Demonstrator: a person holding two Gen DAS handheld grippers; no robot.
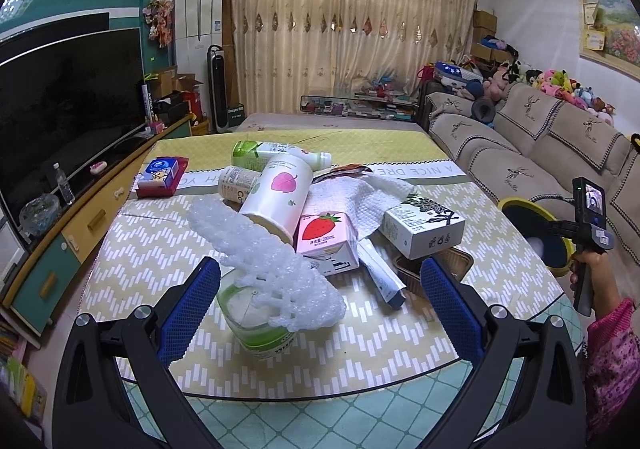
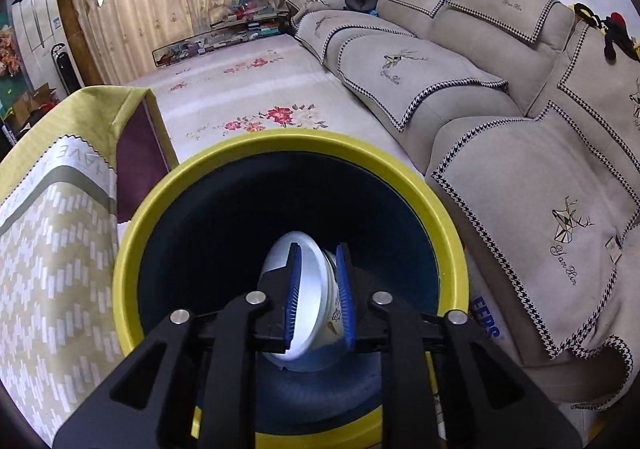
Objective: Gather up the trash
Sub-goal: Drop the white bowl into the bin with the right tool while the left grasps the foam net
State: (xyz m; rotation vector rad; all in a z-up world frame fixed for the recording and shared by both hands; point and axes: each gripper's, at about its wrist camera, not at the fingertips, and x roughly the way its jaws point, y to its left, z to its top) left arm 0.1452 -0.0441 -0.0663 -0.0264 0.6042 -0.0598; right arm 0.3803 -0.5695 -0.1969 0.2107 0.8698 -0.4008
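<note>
Over the yellow-rimmed bin, right gripper has its jaws narrowly parted around a white cup, so it should release fully before lifting, while left gripper, wide open and empty, lines up on the green-banded cup on the table.

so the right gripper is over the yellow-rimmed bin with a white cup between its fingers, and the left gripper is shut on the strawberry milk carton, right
Not quite. The left gripper is open, not shut on the strawberry milk carton; in the left wrist view the carton lies beyond its fingers, untouched. The rest holds: the right wrist view shows the right gripper over the yellow-rimmed bin with the white cup between its fingers.
</note>
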